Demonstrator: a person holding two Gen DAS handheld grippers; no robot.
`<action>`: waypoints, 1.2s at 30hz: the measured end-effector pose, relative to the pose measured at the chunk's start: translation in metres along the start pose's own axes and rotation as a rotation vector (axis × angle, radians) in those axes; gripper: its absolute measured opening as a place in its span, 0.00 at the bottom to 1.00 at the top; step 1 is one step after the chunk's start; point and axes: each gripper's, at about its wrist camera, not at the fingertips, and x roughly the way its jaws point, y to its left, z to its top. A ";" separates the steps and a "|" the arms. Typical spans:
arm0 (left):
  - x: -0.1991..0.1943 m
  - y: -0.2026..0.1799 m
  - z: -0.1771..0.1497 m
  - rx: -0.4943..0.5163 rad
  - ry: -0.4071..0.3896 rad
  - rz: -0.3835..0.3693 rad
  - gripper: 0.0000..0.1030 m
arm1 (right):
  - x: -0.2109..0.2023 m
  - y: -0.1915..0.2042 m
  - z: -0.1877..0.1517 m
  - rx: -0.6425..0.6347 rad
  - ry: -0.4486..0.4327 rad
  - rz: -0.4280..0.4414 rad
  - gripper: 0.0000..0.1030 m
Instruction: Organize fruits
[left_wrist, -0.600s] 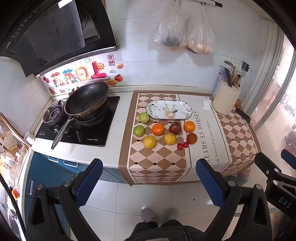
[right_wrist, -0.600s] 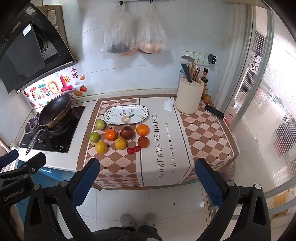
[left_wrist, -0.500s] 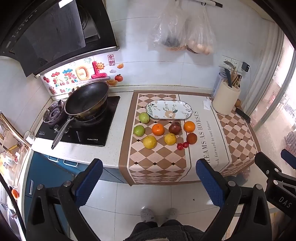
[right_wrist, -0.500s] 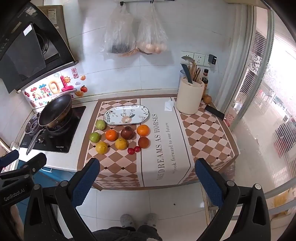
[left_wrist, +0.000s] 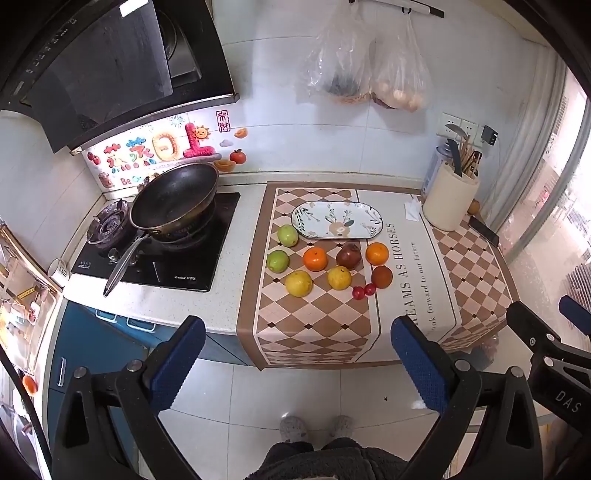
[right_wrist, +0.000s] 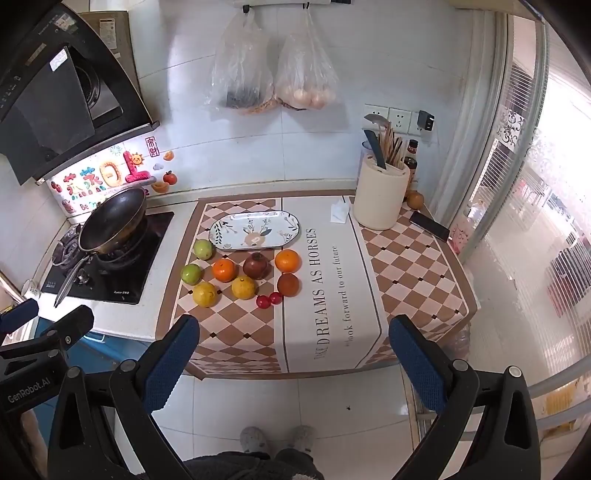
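Observation:
Several fruits lie on a checkered cloth (left_wrist: 314, 325) on the counter: two green ones (left_wrist: 287, 235), two oranges (left_wrist: 315, 259), two yellow ones (left_wrist: 299, 283), a dark red pomegranate (left_wrist: 348, 256), a brown fruit (left_wrist: 381, 276) and two small red ones (left_wrist: 363, 291). An empty oval patterned plate (left_wrist: 337, 225) (right_wrist: 254, 230) sits just behind them. My left gripper (left_wrist: 301, 358) and right gripper (right_wrist: 291, 358) are both open and empty, held high and well back from the counter over the floor.
A black wok (left_wrist: 173, 197) sits on the stove at the left. A cream utensil holder (right_wrist: 381, 197) and a phone (right_wrist: 429, 225) stand at the right. Two plastic bags (right_wrist: 273, 70) hang on the wall. My feet (left_wrist: 314, 428) show on the tiled floor.
The right wrist view has shifted very slightly toward the counter; the left view and the fruits are unchanged.

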 end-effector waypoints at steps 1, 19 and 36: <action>0.000 0.000 0.000 0.000 0.001 -0.001 1.00 | -0.001 0.000 -0.002 0.000 -0.001 0.001 1.00; -0.015 0.004 0.005 0.000 0.001 -0.001 1.00 | -0.008 -0.005 -0.003 0.000 0.000 0.013 1.00; -0.020 -0.001 -0.001 -0.003 -0.005 0.000 1.00 | -0.012 -0.007 -0.005 -0.002 -0.004 0.009 1.00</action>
